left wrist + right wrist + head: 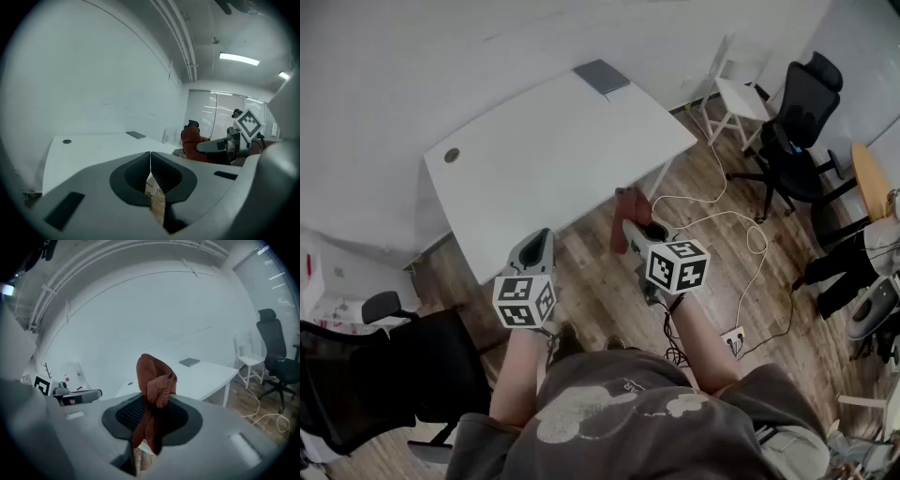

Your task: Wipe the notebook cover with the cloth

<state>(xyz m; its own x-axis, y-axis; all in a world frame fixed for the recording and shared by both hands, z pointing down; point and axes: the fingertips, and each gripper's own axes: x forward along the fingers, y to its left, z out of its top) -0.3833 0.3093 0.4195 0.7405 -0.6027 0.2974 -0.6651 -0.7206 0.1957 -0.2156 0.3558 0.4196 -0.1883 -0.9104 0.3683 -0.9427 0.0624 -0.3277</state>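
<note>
Short of the worktop (553, 159), right tongs (147, 420) clamp cloth (154, 385), left tongs (150, 161) together.
Loosely bunched cloth may slip before reaching notebook (602, 75).

"What lies on the white table (553, 159)?"

"A grey notebook (602, 75), flat at its far corner, upper middle of the head view. A small round dark disc (451, 155) sits near its left end."

"And the wooden floor (595, 272)?"

"A white cable (757, 228) loops across it, right of centre."
</note>
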